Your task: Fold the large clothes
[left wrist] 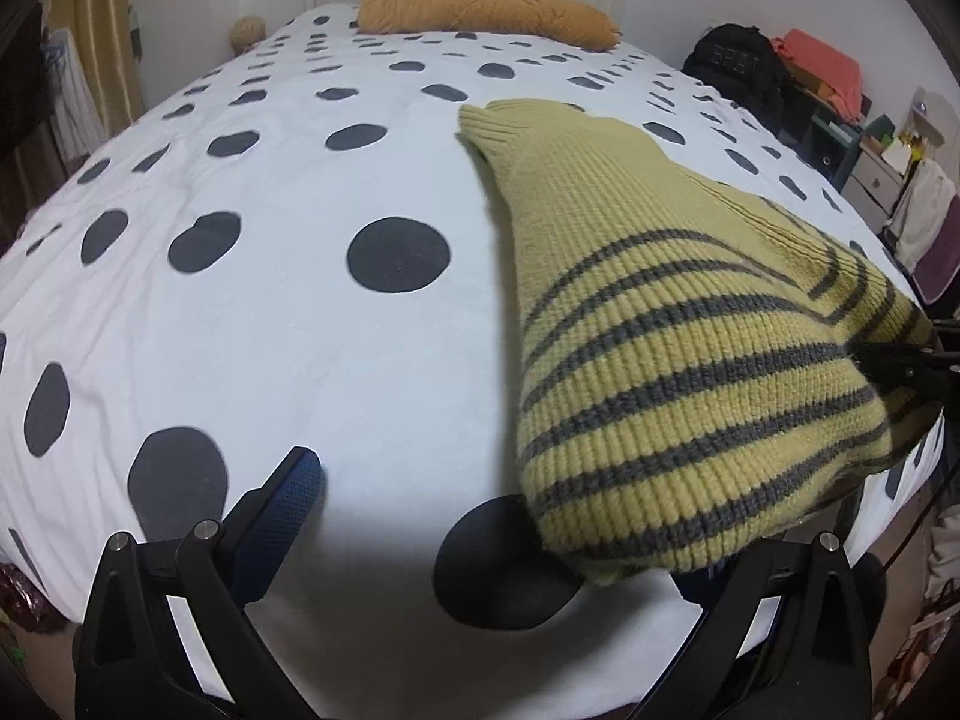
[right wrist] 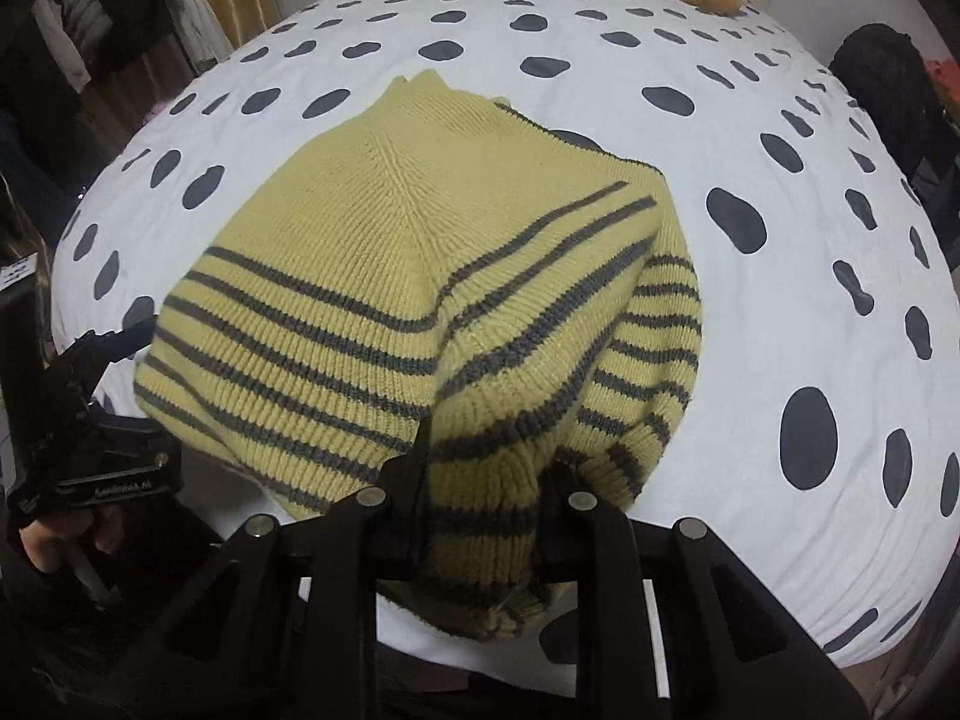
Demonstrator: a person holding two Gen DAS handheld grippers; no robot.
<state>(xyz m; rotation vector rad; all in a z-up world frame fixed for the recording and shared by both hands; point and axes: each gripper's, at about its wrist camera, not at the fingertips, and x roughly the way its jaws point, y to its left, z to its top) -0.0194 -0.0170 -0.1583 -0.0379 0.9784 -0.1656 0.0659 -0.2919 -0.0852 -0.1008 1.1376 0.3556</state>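
Two grippers work one yellow knit sweater point(right wrist: 384, 276) with grey stripes, which lies bunched on the near part of a white bedspread point(left wrist: 252, 324) dotted with dark spots. The right gripper point(right wrist: 480, 480) has its jaws pinched on the sweater's striped hem, the knit bulging up between the fingers. The left gripper point(left wrist: 480, 534) stands wide open over bare bedspread just beside the sweater's near edge, holding nothing; its right finger is hidden under the knit. I judge the step to be drawing the hem out to flatten or fold the garment. To do it well, the open gripper should take the opposite hem corner, then both should pull evenly, keeping the thick knit taut and low over the bed.
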